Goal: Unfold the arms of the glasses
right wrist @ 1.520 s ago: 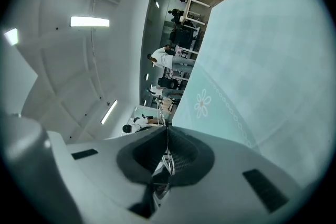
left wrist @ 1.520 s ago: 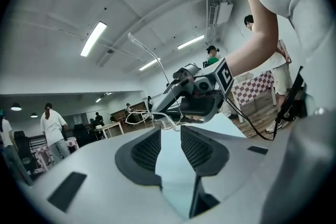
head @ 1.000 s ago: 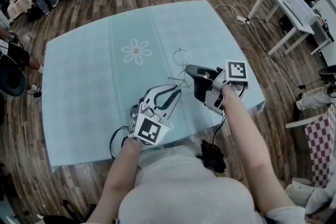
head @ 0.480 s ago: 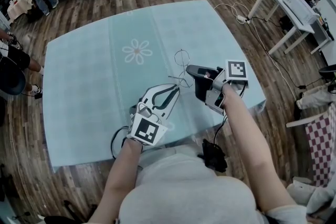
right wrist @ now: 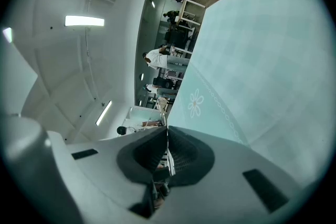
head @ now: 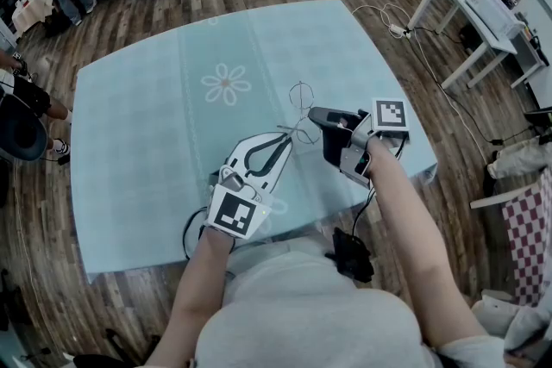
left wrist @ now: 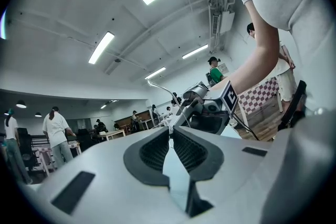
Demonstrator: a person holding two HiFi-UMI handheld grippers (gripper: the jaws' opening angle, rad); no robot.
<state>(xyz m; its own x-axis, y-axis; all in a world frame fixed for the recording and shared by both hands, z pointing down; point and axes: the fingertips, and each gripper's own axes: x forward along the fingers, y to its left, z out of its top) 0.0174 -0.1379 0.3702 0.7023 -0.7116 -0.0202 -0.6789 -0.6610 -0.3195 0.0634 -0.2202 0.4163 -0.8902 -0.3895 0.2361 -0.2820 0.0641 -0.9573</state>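
Above the big table [head: 129, 142], spread with a pale blue cloth bearing a white daisy print [head: 225, 85], the person's two forearms reached forward, each hand carrying a gripper. The left gripper [head: 283, 138] pointed roughly level, toward the far right of the cloth. Its jaws had just been closing and now stood almost together, their tips [left wrist: 170, 129] pinched on a thin wire arm [left wrist: 169, 91] of the glasses, which curved up and away from them. The right gripper [head: 316, 115] came in from the opposite side, tilted slightly downward. Its pads were pressed together [right wrist: 167, 134] on a thin sliver of the frame. Between the two tips, lifted clear of the cloth near the table's right-hand part, hung the glasses [head: 301, 130], a slight wire frame. One round lens loop stood on the far side of the grippers, and the fine wires crossed just between them.
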